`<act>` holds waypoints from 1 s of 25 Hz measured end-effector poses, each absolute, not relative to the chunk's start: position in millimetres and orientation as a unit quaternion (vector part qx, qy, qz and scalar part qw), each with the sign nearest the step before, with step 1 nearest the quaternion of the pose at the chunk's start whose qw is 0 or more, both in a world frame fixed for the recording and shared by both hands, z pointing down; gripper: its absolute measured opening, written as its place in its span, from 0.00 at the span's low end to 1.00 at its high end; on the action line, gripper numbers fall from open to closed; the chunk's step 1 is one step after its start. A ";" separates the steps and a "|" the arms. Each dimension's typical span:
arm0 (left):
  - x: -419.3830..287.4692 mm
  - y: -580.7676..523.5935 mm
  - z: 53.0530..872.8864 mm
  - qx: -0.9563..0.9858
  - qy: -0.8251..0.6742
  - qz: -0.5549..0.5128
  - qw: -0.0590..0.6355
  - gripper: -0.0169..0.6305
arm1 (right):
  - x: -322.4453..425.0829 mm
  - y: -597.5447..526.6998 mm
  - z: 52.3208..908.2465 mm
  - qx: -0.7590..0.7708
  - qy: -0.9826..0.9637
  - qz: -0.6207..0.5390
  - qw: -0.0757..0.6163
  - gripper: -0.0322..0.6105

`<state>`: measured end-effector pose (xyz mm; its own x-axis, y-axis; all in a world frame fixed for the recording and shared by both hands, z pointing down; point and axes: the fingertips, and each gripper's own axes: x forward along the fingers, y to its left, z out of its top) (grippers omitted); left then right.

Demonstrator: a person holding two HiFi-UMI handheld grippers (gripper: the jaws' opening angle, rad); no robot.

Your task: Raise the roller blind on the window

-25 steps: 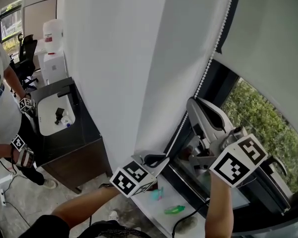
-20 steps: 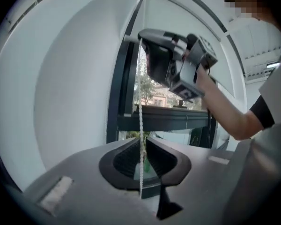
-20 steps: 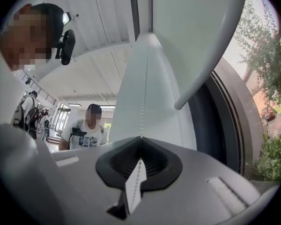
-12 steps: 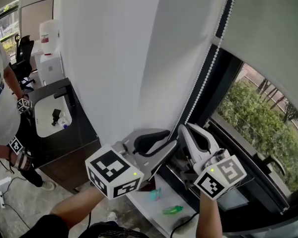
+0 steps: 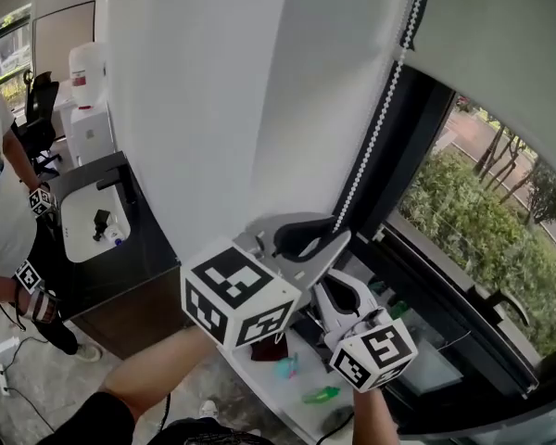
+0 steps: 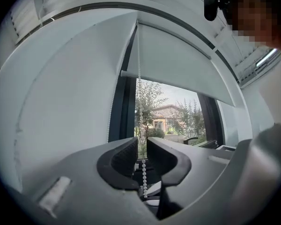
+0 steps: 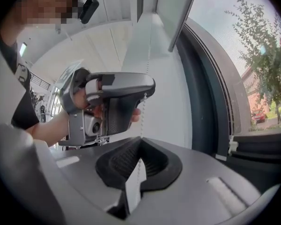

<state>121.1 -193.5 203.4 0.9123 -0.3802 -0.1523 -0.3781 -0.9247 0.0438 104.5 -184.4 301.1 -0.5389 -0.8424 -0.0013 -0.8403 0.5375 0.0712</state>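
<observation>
Beyond the glass stood green trees, and the roller blind (image 5: pixel 500 54) hung with its bottom edge high, leaving the lower window bare. Its bead chain (image 5: pixel 372 128) ran down along the dark frame (image 5: pixel 398 156), between that blind and a white panel (image 5: pixel 213 109) on the left. My left claw (image 5: pixel 341 236) was the upper one. Its jaws had just been closing and stood slightly spread, with the chain passing between the pads, not pinched. My right claw (image 5: pixel 326 284), just below it, was pressed together on the same chain. Open room lay left of my arms, down to a dark table (image 5: pixel 153 239). Its white sink (image 5: pixel 74 216) held a small black thing, and a person (image 5: pixel 0 202) stood beside it.
</observation>
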 end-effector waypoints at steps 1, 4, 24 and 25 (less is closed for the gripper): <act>122.0 -193.8 203.7 0.978 -0.195 -0.079 0.006 0.10 | 104.5 -183.9 301.5 0.480 -0.877 -0.030 0.016 0.06; 124.6 -193.6 204.5 0.979 -0.188 -0.076 0.006 0.05 | 108.8 -184.9 301.0 0.490 -0.871 -0.038 0.026 0.06; 126.0 -195.1 378.7 0.973 -0.191 0.086 0.098 0.06 | 109.7 -200.3 149.1 0.443 -0.893 -0.055 -0.064 0.17; 126.2 -194.8 386.1 0.972 -0.189 0.092 0.102 0.06 | 107.8 -202.5 147.7 0.443 -0.893 -0.057 -0.062 0.17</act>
<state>126.2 -194.8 386.1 0.9114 -0.3489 0.2181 -0.3864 -0.9078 0.1628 107.8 -202.5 147.7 -0.5999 -0.7836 -0.1614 -0.7978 0.6012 0.0459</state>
